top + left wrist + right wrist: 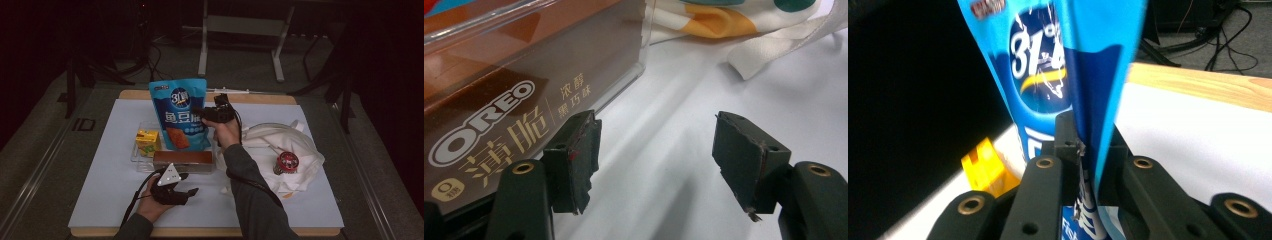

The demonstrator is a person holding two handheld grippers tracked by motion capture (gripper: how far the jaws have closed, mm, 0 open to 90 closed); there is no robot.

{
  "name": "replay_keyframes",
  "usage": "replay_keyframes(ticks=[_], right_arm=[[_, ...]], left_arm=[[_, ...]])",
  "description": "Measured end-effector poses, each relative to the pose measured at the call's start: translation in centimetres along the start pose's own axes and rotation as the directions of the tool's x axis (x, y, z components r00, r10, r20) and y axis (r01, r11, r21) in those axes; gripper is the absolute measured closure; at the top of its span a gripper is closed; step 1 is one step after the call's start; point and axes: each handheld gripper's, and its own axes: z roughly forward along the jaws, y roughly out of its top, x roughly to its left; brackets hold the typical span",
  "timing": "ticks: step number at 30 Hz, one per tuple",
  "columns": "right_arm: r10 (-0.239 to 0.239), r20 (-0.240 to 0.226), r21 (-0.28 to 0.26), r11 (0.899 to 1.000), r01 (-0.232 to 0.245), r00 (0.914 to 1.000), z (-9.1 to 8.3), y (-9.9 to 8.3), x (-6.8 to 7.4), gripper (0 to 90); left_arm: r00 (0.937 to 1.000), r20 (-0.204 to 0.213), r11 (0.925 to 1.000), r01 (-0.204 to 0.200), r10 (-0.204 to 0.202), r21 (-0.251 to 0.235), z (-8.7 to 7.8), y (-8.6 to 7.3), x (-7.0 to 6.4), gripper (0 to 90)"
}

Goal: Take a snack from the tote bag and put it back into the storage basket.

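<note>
At the left of the clear tray (134, 161), a small yellow carton (147, 141) stands upright, and in the right gripper view it shows as a yellow shape (983, 170) low and left of the pouch. Along the tray's near side lies a long brown Oreo box (183, 161), whose printed face is close on the left in the left gripper view (499, 110). Just near of that box, the left gripper (184, 192) rests low over the white table cover (100, 190) with its jaws spread wide and nothing between them; its left pad (574, 160) sits just beside the box front. Behind the box, the blue snack pouch (181, 112) stands upright in the tray, reaching well above everything else. The right gripper (204, 114) is at the pouch's right edge, jaws pressed together on the blue film (1088, 100), pinching it. Farther right, a white cloth bag (295, 150) lies crumpled on the cover, with a small red-topped round thing (287, 161) on it.
</note>
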Motion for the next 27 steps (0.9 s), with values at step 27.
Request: replay_keyframes(ticks=[27], right_arm=[[-0.297,0.117,0.245,0.933,0.262,0.9477,-2.6,-4.5,0.1,68.9]], left_arm=[[1.0000,-0.003,0.9999,-0.001,0.001,0.011,0.1,0.0,0.0,34.9]])
